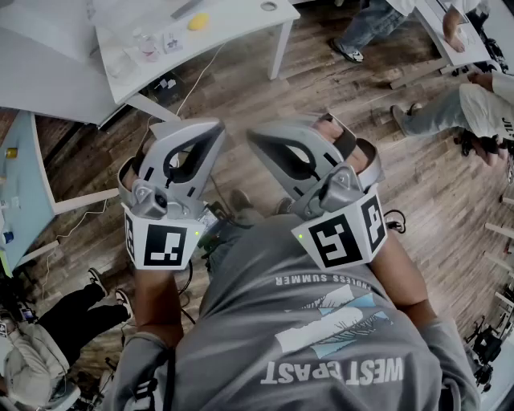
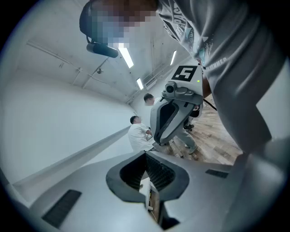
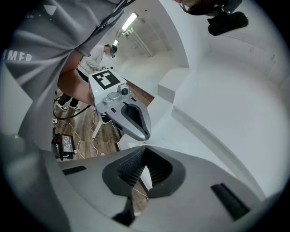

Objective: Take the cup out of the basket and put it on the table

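Closest in the head view is the person's grey printed T-shirt (image 1: 321,337), filling the bottom of the frame, with a bare forearm on either side. Just above it, in the middle, are the left gripper (image 1: 215,127) and right gripper (image 1: 253,136), side by side and near each other. Each shows its marker cube (image 1: 165,245) toward the chest. On both, the claw is pressed together at the tips with nothing pinched. Each gripper view confirms this, showing ribbed pads meeting around an empty dark recess.

The shirt and grippers cover the centre of the wooden floor (image 1: 241,88). Cables (image 1: 72,229) trail across it at the left. At lower left a seated person (image 1: 48,337) stretches out dark-trousered legs, and a pale blue table (image 1: 20,185) runs along the left edge. Farther off, at the top, a white table (image 1: 233,20) carries a yellow object (image 1: 198,22) and some small clear items (image 1: 148,44). These are too small to tell whether any is the cup. Other people's legs (image 1: 450,108) show at upper right.

Only the left gripper view shows ceiling strip lights (image 2: 126,56) and a person in a white top (image 2: 138,133) beyond the right gripper. Only the right gripper view shows a black box (image 3: 63,142) lying on the floor among wires.
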Demonstrator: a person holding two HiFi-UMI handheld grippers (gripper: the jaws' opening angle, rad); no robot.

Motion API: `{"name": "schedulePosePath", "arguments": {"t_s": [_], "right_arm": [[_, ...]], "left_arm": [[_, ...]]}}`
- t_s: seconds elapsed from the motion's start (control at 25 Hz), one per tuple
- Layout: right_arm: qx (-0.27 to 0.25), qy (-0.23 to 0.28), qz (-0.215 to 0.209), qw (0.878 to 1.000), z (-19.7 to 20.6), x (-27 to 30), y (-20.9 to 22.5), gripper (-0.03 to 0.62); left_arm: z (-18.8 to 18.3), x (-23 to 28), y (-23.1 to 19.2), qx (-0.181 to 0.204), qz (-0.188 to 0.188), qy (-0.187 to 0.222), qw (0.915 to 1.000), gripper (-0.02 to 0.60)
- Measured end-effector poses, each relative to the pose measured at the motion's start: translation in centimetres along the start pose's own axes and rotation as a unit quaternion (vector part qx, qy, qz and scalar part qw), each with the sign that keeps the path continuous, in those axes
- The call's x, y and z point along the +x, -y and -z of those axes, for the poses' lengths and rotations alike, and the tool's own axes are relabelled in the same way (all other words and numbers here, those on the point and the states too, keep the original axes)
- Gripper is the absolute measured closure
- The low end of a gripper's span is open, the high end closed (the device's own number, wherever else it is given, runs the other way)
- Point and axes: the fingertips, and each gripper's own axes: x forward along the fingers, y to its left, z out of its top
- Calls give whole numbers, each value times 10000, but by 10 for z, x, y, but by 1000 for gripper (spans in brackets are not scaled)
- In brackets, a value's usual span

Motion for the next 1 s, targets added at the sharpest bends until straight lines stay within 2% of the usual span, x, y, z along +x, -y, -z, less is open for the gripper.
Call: {"name": "schedulePosePath", "arguments": {"t_s": [0.48, 0.68, 1.0], "right_arm": [[68, -78, -1, 9999, -3, 1, -7, 583], [425, 115, -169, 9989, -9, 7, -12, 582], [196, -72, -36, 9998, -15, 33, -6, 582]], "left_arm": [[1, -10, 2, -75, -3, 46, 10000, 574], [10, -12, 0, -126, 1, 115, 9999, 574], [32, -18, -16, -151, 97, 121, 9998, 574]]}}
